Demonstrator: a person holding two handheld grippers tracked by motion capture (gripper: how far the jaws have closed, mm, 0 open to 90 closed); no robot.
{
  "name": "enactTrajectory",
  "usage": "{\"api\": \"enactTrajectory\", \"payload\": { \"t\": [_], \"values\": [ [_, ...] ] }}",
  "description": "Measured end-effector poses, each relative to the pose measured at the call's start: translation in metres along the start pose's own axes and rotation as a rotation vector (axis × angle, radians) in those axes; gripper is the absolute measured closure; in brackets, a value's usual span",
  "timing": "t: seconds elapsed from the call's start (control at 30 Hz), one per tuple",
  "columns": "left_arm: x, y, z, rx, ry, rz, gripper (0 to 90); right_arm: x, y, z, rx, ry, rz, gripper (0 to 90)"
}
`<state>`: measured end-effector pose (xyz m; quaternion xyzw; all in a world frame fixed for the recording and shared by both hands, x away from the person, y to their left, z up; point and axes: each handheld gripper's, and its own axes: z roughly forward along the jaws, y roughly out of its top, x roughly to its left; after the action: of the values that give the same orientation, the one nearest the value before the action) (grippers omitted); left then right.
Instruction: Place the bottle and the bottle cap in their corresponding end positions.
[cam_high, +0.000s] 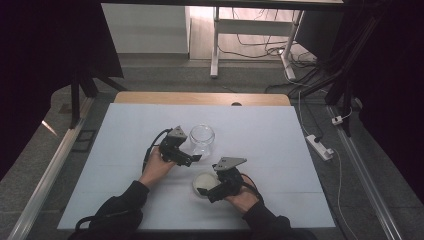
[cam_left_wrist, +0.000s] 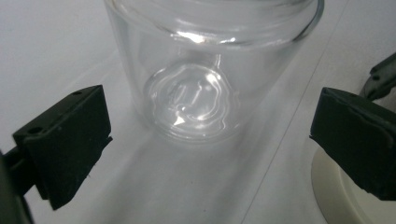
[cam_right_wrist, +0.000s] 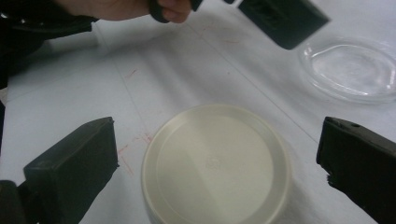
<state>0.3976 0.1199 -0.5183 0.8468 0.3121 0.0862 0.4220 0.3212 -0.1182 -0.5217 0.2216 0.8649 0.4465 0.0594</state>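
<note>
Jar (cam_left_wrist: 210, 70) base; lid (cam_right_wrist: 215, 163) top.

Left hand-held gripper (cam_high: 196, 158) and right hand-held gripper (cam_high: 202, 192) gape wide.

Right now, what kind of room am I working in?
Probably a lab or recording setup, not a kitchen. The table has a plain white cover holding just a jar and a lid; loose cables and a power strip lie on the floor behind.
</note>
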Motion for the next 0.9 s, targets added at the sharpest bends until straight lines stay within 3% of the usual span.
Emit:
{"api": "enactTrajectory", "payload": {
  "t": [0.23,0.9],
  "values": [
    [-0.006,-0.005,-0.009,0.012,0.017,0.003,0.0,-0.005,-0.001,-0.008,-0.014,-0.013,0.024,0.0],
    [-0.021,-0.03,-0.053,-0.014,-0.035,-0.038,0.0,-0.006,-0.004,-0.026,-0.006,-0.032,0.028,0.0]
  ]
}}
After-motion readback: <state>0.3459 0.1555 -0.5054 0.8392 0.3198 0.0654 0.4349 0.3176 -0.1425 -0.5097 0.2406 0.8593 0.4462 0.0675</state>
